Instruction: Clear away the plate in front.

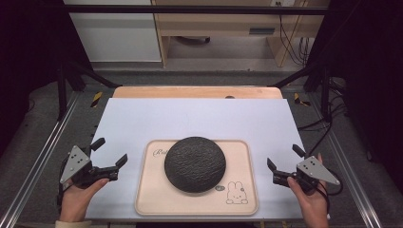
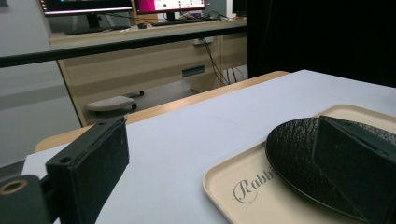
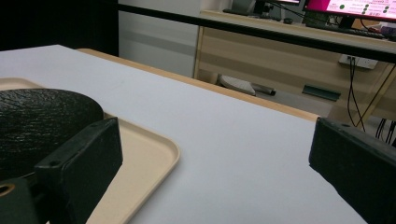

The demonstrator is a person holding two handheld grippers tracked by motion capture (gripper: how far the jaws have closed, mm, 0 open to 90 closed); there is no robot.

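A black, rough-surfaced dome, like an upturned bowl, rests in the middle of a beige tray printed with a rabbit drawing. My left gripper is held just left of the tray, jaws wide apart with nothing between them. To the right of the tray, my right gripper is also open and empty. In the left gripper view, the dome sits on the tray, partly behind the right jaw of my left gripper. In the right gripper view, the dome lies left of my right gripper.
A white mat covers the wooden table beneath the tray. Metal rails run along both sides. Beyond the far edge stand a wooden desk with monitors and hanging cables.
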